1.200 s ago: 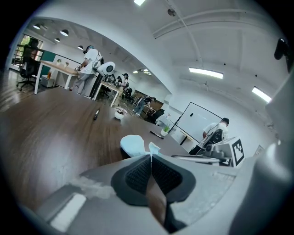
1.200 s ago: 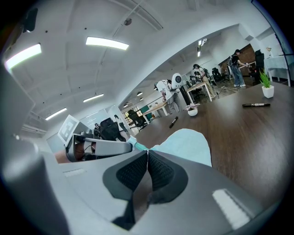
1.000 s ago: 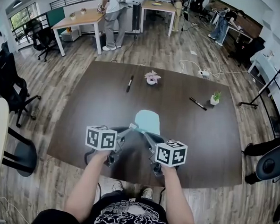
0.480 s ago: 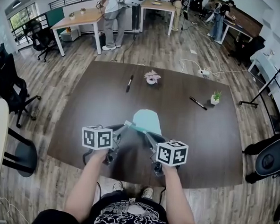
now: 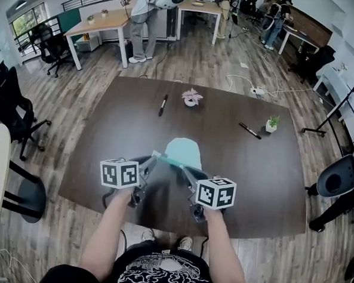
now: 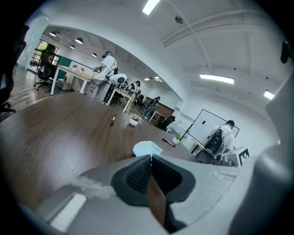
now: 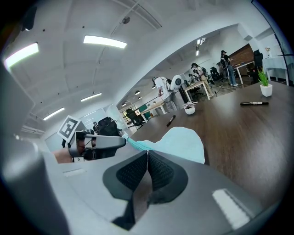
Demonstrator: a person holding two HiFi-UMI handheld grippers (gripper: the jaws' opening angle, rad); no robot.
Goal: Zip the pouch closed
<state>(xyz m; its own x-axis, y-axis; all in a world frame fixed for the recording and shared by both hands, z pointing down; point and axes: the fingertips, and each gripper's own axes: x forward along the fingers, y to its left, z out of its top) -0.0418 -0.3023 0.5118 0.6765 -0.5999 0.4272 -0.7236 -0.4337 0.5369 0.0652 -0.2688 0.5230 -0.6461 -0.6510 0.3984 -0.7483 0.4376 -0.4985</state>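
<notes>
A light blue pouch (image 5: pixel 185 150) lies on the dark table (image 5: pixel 105 139), with a teal zipper (image 5: pixel 168 161) along its near edge. My left gripper (image 5: pixel 154 157) is shut on the zipper's left end, and the strip runs taut from there to the right. My right gripper (image 5: pixel 184 168) is shut on the pouch's near right edge. In the right gripper view the pouch (image 7: pixel 183 142) lies just past the shut jaws (image 7: pixel 147 151), and the left gripper (image 7: pixel 122 139) holds the zipper (image 7: pixel 135 144). In the left gripper view only the pouch's top (image 6: pixel 147 148) shows beyond the shut jaws (image 6: pixel 150 157).
A black marker (image 5: pixel 163 105) and a pink flower in a pot (image 5: pixel 192 98) sit at the table's far side. Another marker (image 5: pixel 249 131) and a small green plant (image 5: pixel 272 123) are at the right. Office chairs (image 5: pixel 11 110) stand left; people work at far desks.
My left gripper has moved left along the pouch's near edge, and the teal zipper line between the two grippers has grown longer. The right gripper has stayed put.
</notes>
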